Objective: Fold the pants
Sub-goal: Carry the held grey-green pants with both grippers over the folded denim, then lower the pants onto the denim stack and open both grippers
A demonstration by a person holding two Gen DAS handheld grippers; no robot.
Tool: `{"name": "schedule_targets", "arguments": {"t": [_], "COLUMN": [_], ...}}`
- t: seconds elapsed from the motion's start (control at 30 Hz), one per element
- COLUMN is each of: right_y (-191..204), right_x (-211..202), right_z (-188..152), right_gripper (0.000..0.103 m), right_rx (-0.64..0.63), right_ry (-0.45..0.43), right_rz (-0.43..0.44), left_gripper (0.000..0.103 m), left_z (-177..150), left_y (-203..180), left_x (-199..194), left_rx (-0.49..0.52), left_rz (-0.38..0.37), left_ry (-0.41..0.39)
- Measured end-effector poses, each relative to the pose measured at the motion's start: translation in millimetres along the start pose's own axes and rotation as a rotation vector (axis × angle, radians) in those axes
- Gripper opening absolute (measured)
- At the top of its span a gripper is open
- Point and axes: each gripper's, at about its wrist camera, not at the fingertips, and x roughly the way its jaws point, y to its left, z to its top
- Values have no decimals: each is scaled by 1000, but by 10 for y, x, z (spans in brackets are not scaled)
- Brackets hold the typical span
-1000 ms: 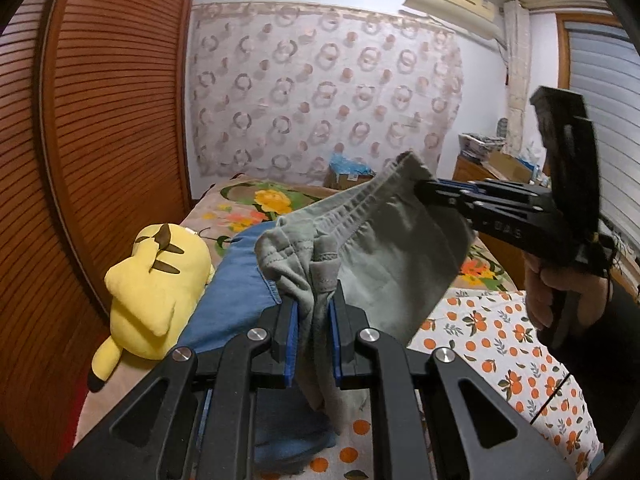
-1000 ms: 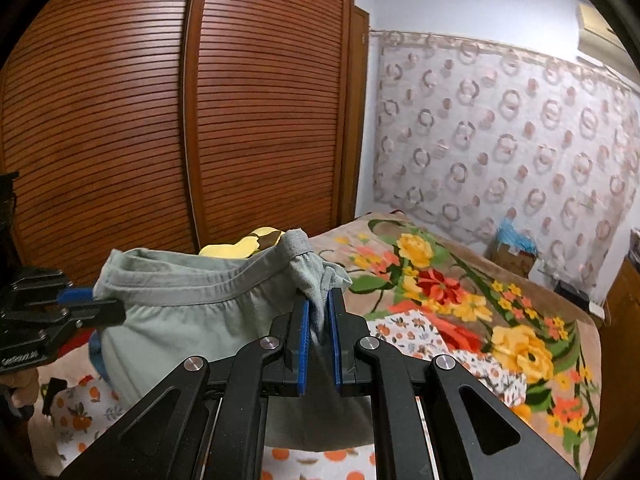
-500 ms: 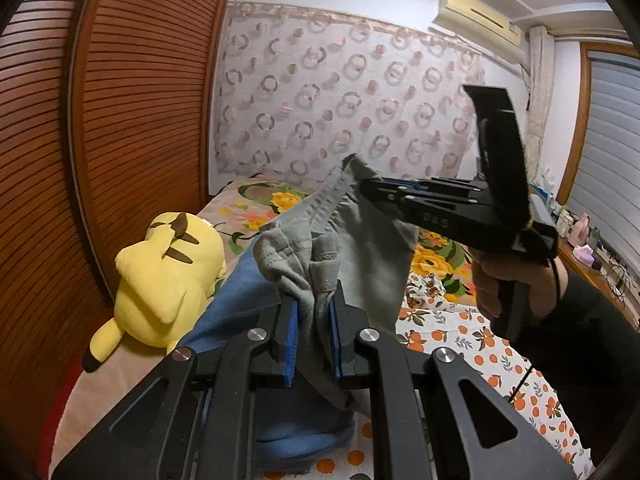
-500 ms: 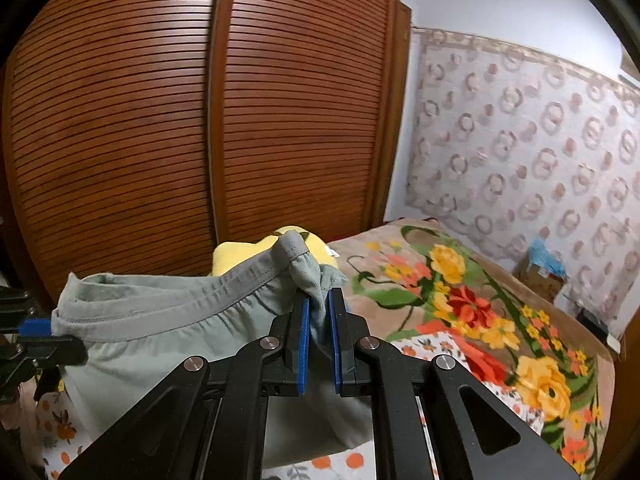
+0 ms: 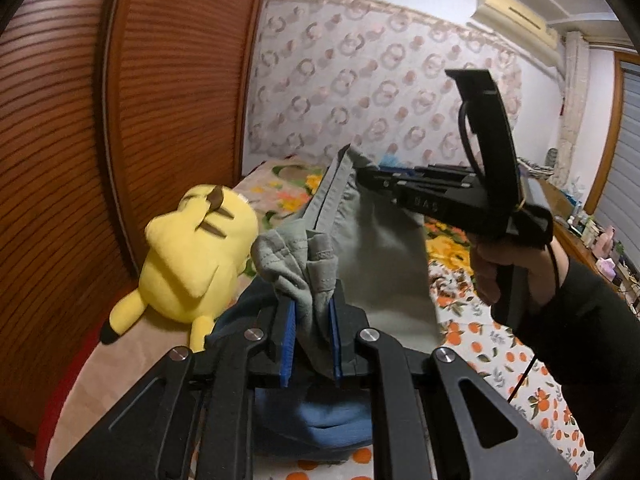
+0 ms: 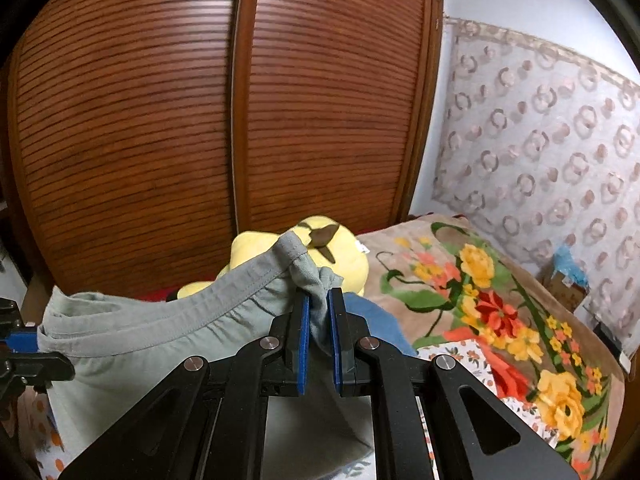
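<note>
Grey-green pants [image 5: 384, 264] hang in the air above the bed, held by the waistband between both grippers. My left gripper [image 5: 312, 312] is shut on one bunched corner of the waistband. My right gripper [image 6: 318, 308] is shut on the other corner; it shows from the side in the left wrist view [image 5: 372, 178], held by a hand in a black sleeve. The waistband [image 6: 160, 316] runs taut to the left gripper [image 6: 24, 344] at the left edge. The legs hang down, their ends hidden.
A yellow plush toy [image 5: 196, 256] lies on the bed by the brown slatted wardrobe [image 6: 200, 120]. A blue garment [image 5: 320, 420] lies under the pants. A floral blanket [image 6: 500, 308] and an orange-print sheet [image 5: 500, 352] cover the bed. A cluttered desk [image 5: 592, 232] stands at the right.
Both grippers have swung left toward the wardrobe with the pants still held. The right gripper has come closer to the left one, and the plush toy looms nearer.
</note>
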Motion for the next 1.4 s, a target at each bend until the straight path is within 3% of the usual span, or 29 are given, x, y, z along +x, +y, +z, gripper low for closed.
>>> {"name": "schedule_targets", "arguments": {"t": [0.2,0.4,0.5,0.53,0.57,0.9,1.17,1.4], "right_y": [-71,-105,-150,-160,-176,-247,-407,-487], "right_x": [131,163,125,104,74,-251,-20,209], "right_z": [26,92,116,117,124,-124,-260,-263], "right_gripper": [9,9,13,19,23,26,26,26], "right_rx": [13,34,61,67,71,116,163,202], "right_ry": [34,40,27,23,20,4,72,103], "right_rz": [31,50,62,54,48,132,125,81], "left_gripper": [15,23,43,52,54,56,56,56], "left_z": [-58,-3,32,50,64,133,-40,-192], "left_y": [72,45,-6,-21,-26,-125,-73,-56], "left_x": [83,37,8,1,1,35,268,327], "left_rx": [-1,19,53,60,64,96,101,93], "left_rz": [16,21,26,21,17,7,23,23], "left_ry": [35,43,34,30,28,21,106,125]}}
